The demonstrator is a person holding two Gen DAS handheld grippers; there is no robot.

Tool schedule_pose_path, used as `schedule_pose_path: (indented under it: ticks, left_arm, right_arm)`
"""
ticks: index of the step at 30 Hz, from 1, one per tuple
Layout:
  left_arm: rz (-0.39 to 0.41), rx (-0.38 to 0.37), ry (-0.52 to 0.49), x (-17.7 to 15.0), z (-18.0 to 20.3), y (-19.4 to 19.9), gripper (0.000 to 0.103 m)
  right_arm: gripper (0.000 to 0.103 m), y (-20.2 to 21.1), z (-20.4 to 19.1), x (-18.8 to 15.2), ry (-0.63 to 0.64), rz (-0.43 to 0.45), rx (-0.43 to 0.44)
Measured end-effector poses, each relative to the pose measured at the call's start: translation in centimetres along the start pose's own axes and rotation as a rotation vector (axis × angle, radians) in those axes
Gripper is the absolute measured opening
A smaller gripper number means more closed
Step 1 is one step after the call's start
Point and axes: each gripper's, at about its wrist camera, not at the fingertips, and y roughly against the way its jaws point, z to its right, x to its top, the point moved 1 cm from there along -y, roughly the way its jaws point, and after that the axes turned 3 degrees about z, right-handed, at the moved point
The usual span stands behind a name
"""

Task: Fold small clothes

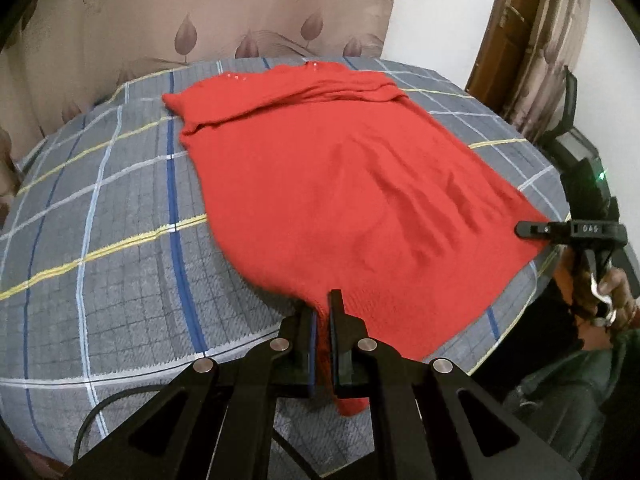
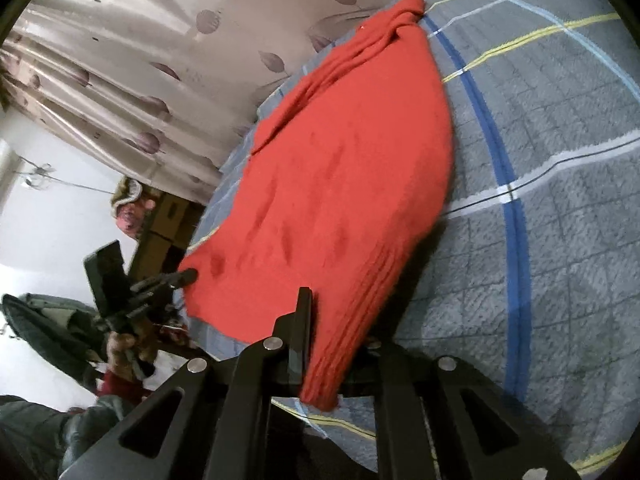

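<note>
Leaf-patterned curtains point(image 1: 240, 12) hang behind a bed covered with a grey plaid bedspread point(image 1: 100, 240), and on it lies the one garment in play, a red knitted sweater point(image 1: 340, 184). Most of its body is spread flat, with a few soft ripples running toward the near hem. At the far end a sleeve or the upper part already seems folded across the chest, forming a thick band near the neckline, though I cannot tell exactly which part it is. The left gripper point(image 1: 323, 308) has its fingers pinched tight on one corner of the near hem, a tongue of red knit hanging down between them. The right gripper point(image 2: 320, 312) is likewise closed on the other hem corner; in its own view the ribbed edge drapes over and between its fingers, hiding one of them. In the left wrist view its tip meets the cloth at the far right edge. By my reading, the fold is at an early to middle stage: both bottom corners are secured, but the hem is not yet carried up to the shoulders, so the main lengthwise fold and any final halving and smoothing are left to do.
</note>
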Motion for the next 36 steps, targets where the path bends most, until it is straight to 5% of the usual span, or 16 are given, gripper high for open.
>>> schedule_pose_path:
  ticks: [7,14,19,32,36]
  left_arm:
    - [0.027,0.106,-0.107,-0.1,1.8,0.1,0.005]
    - [0.045,0.151,-0.132,0.0,2.0,0.4,0.005]
    - [0.057,0.184,-0.17,0.3,2.5,0.6,0.005]
    - [0.106,0.215,-0.189,1.5,2.7,2.0,0.005]
    - [0.11,0.134,-0.116,2.0,1.7,2.4,0.005]
  right_arm:
    - [0.022,-0.4,-0.3,0.7,0.005,-0.005,-0.001]
    - [0.01,-0.8,-0.8,0.7,0.049,0.0,-0.045]
    - [0.009,-0.3,-1.8,1.0,0.064,0.024,0.017]
    - [0.009,1.6,-4.1,3.1,0.086,0.084,0.096]
    - [0.009,1.8,-4.4,3.3,0.087,0.093,0.108]
